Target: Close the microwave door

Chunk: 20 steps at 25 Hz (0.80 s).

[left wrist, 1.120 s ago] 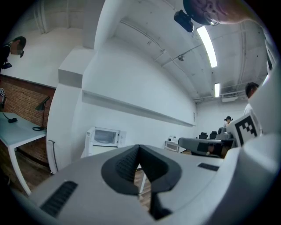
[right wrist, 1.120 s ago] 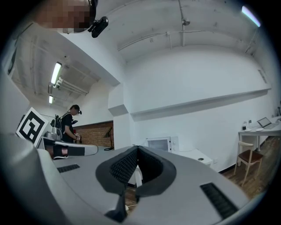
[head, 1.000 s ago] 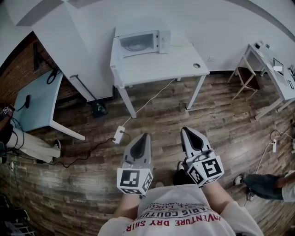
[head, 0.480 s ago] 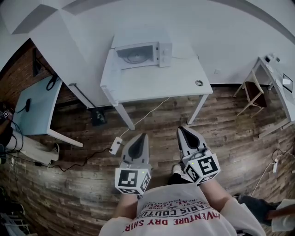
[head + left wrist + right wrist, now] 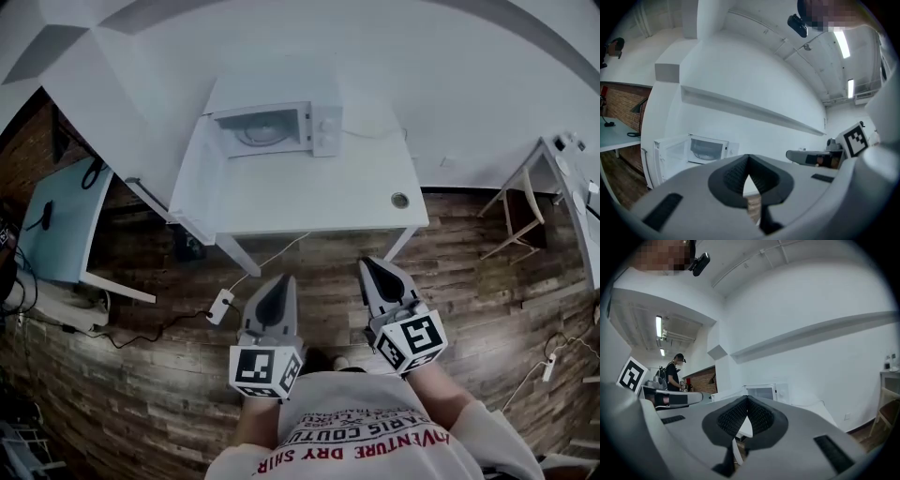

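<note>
A white microwave (image 5: 281, 127) stands at the back of a white table (image 5: 309, 197), ahead of me. Its door (image 5: 669, 157) is swung open to the left, and a glass turntable (image 5: 258, 131) shows inside. My left gripper (image 5: 278, 279) and right gripper (image 5: 367, 264) are held side by side over the wooden floor, short of the table's front edge and well away from the microwave. Both are shut with nothing between the jaws. The left gripper (image 5: 749, 161) points toward the microwave (image 5: 705, 150). The right gripper (image 5: 747, 401) has the microwave (image 5: 764, 392) just beyond its tips.
A small round object (image 5: 400, 200) lies on the table's right front corner. A power strip (image 5: 220, 305) with cables lies on the floor at the left. A pale blue table (image 5: 56, 225) stands further left, a wooden stool (image 5: 520, 211) at the right. A person (image 5: 672, 373) stands far off.
The table and microwave have come closer and lower in the head view as I walked toward them. Both grippers have kept their pose and stayed shut.
</note>
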Each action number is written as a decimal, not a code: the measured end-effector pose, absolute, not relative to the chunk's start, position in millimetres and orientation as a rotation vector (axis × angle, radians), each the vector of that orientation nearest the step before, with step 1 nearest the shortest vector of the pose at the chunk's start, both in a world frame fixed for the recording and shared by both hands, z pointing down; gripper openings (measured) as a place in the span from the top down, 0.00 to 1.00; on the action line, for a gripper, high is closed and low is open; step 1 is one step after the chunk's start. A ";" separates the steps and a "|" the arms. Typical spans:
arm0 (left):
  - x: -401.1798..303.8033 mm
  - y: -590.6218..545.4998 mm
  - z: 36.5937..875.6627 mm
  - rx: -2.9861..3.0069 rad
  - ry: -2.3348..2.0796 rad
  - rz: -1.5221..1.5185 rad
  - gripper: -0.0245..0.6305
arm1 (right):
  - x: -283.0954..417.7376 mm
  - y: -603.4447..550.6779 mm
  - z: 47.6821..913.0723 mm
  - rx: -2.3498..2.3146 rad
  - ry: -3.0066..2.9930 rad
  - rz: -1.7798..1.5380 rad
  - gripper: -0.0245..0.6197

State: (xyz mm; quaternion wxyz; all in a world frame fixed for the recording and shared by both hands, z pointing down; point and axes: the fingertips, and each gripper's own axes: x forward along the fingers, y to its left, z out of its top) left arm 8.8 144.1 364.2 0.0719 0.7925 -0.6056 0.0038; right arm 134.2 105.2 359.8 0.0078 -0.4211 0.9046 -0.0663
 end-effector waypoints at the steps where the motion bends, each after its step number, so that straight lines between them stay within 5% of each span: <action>1: 6.2 132.4 365.9 2.368 -1.826 0.009 0.96 | 133.5 95.4 361.6 -1.310 2.832 -0.215 0.94; 20: -31.4 -158.0 378.2 2.487 -1.664 0.110 0.96 | 73.1 -168.6 373.6 -1.425 2.822 -0.221 0.94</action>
